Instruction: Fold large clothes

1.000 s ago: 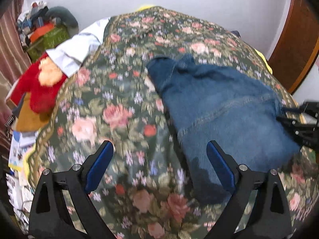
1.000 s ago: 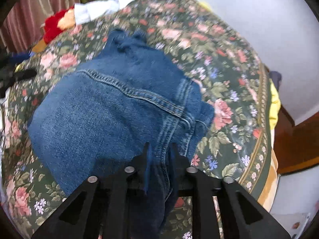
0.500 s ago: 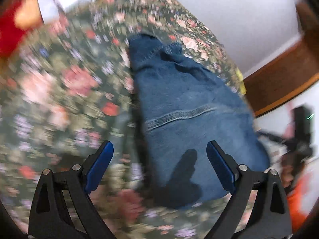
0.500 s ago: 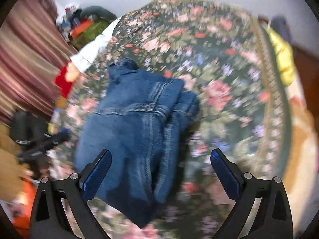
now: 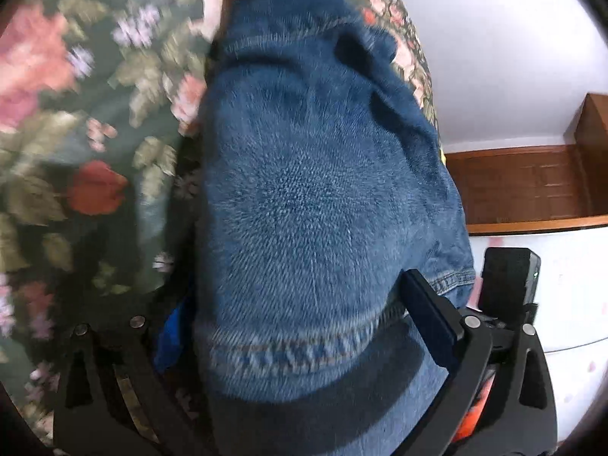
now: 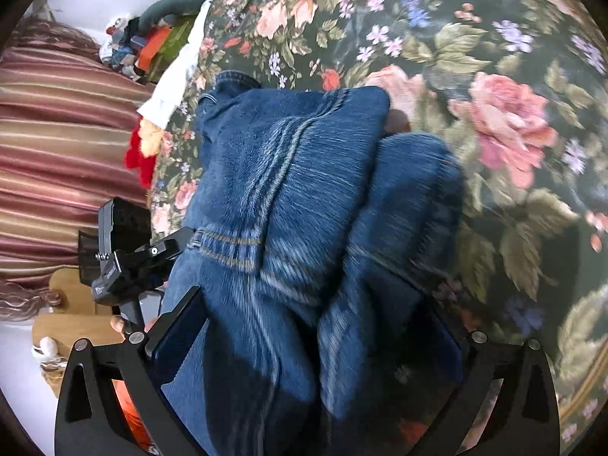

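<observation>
A folded pair of blue jeans [image 5: 311,174] lies on a dark floral bedspread [image 5: 76,114]. My left gripper [image 5: 296,296] hangs low over one end of the bundle. Its jaws are opening wide, with the denim bulging between them and hiding most of the left finger. In the right wrist view the jeans [image 6: 296,174] fill the centre, seams running lengthwise. My right gripper [image 6: 311,296] straddles the other end, its jaws also opening, with thick folds of denim between the fingers. Neither pair of pads visibly presses the cloth.
The bedspread [image 6: 494,76] stretches to the right of the jeans. A striped curtain [image 6: 57,133], a red stuffed toy [image 6: 140,155], a white cloth [image 6: 171,87] and a heap of clutter [image 6: 152,38] lie beyond the bed. Wooden trim [image 5: 524,186] meets a white wall.
The right gripper let go of the jeans' edge and opened wide. Both grippers rolled and dropped close over the bundle, which now sits between each one's fingers.
</observation>
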`<state>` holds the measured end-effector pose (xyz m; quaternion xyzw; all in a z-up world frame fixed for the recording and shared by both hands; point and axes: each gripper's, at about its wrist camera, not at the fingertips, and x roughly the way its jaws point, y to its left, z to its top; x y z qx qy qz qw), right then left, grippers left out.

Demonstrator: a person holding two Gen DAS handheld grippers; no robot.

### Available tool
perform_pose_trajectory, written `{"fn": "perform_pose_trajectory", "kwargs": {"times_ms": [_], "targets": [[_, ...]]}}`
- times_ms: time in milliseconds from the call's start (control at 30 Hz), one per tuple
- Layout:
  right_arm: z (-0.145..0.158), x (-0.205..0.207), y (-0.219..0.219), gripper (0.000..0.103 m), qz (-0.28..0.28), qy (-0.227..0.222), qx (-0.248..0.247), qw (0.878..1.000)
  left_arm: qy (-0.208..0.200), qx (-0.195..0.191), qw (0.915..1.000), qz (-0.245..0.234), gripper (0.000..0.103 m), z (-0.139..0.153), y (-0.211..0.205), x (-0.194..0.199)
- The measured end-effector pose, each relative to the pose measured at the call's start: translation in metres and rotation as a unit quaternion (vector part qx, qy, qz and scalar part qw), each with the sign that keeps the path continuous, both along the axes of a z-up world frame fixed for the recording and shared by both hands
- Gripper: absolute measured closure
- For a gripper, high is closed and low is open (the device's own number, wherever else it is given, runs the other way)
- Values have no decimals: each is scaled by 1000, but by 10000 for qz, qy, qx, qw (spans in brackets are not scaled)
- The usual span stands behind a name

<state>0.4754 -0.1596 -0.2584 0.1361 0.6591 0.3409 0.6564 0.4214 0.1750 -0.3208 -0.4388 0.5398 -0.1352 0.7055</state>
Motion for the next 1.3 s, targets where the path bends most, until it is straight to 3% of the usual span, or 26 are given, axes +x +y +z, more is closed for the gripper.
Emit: {"fn": "perform_pose_trajectory", "kwargs": {"times_ms": [100,167,267,500,700,800,967,1167,1233,1300], "targets": [[0,1,16,2,157,-118,-51,9998,-38,204,9997,-121,10,7,-6,3],[0,5,18,23,131,-26,49,9999,-86,458,9988,-156,16,19,-11,2],[8,6,18,42,-97,162,329,9993,-272,781,9965,-157,22,41,-15,-4],[46,-13,39,49,0,-134,492,9987,-1089,1832,9768,-228,29,130,-20,-35],[107,-26,71,49,138,-663,917,9935,-1698,2296,9583,120,29,203,6,-62],[132,-31,93,49,224,-932,1074,9896,-1853,2474,9507,257,29,220,30,-80],[129,-33,135,49,412,-968,1144,9879,-1604,2660,9494,459,29,202,69,-94],[56,-33,177,49,563,-496,799,9940,-878,2776,9559,378,30,120,104,-101],[21,-34,188,49,649,-259,543,9961,-614,2945,9533,262,30,92,102,-103],[-3,-37,196,49,819,-216,185,9962,-792,3154,9456,128,29,83,92,-111]]}}
